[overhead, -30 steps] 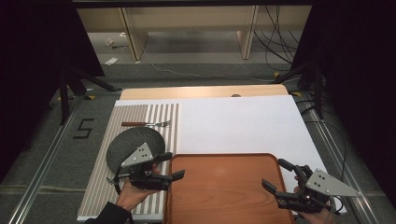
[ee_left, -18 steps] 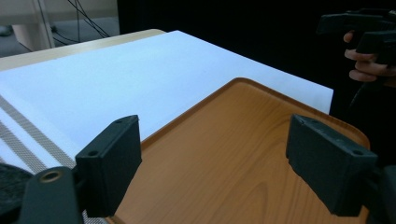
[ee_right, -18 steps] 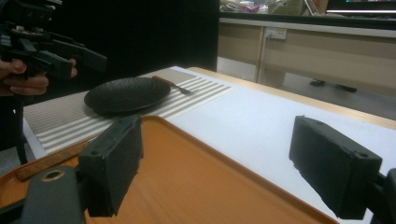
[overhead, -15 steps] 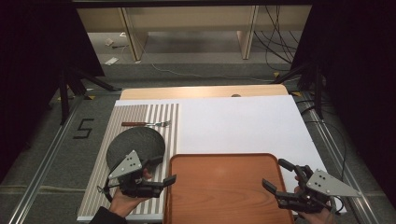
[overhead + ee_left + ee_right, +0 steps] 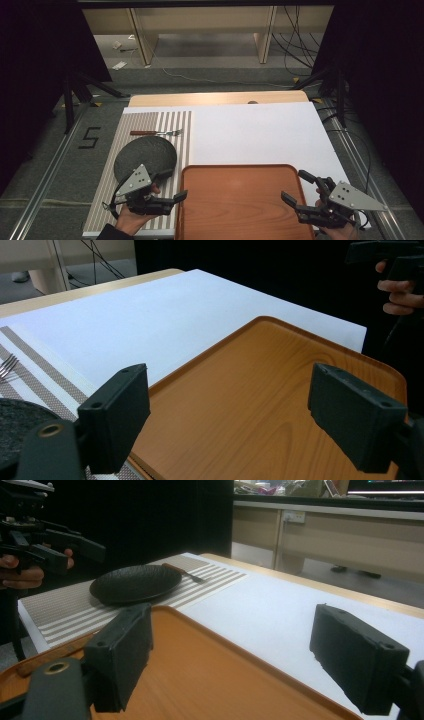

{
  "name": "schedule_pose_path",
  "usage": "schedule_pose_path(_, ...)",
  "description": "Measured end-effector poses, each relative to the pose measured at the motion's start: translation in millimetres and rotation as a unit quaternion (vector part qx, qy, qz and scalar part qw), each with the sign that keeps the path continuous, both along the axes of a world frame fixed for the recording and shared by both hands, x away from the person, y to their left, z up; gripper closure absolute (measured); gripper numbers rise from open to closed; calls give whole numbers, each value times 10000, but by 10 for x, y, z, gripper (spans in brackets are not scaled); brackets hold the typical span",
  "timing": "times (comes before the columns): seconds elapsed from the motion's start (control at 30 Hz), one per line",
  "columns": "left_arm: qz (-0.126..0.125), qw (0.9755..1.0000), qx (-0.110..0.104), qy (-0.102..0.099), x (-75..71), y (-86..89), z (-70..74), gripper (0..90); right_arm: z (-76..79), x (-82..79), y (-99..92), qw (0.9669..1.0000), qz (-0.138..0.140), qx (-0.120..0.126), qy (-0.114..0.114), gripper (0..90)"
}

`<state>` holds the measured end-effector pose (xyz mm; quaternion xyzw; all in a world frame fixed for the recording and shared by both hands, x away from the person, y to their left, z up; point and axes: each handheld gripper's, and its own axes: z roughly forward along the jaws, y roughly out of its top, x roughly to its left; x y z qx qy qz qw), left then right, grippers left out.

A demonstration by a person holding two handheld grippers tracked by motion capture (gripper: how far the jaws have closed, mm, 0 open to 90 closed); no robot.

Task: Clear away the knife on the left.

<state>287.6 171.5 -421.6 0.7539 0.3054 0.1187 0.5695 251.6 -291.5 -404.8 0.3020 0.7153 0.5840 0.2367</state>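
Since earlier: left gripper (image 5: 172, 187) has drawn back toward the person, off the black plate (image 5: 146, 156) and down to the tray's near left corner; right gripper (image 5: 296, 190) has stayed put.
Left gripper: held in a hand (image 5: 126, 220) over the striped placemat (image 5: 150, 125), jaws spread wide with nothing between them, pointing across the wooden tray (image 5: 240, 200).
Right gripper: held at the tray's near right corner, jaws likewise wide apart and empty, aimed leftward over the tray.
Wooden tray: lies at the near edge of the table, on the white sheet (image 5: 255, 132), its left rim just beside the placemat; its surface is bare between the two grippers.
Black plate: round, dark, textured, resting on the placemat just beyond the left gripper and just beside the tray's far left corner.
Fork (image 5: 156, 132): lies crosswise on the placemat behind the plate, wooden handle to the left, tines toward the white sheet.
In the way: the plate sits close to the left gripper's far side.
Surroundings: wooden table edge (image 5: 215, 98) behind the sheet; cables on the floor beyond.
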Motion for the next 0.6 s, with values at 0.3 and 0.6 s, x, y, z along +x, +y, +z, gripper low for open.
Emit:
schedule_pose_path(0.3,-34,10000,44,-8,4,-3,-4,167,1,2,-1,10000,-3,-4,-6,184)
schedule_pose_path(0.6,-50,10000,75,41,12,-6,-13,164,3,7,-13,10000,-16,11,5,184)
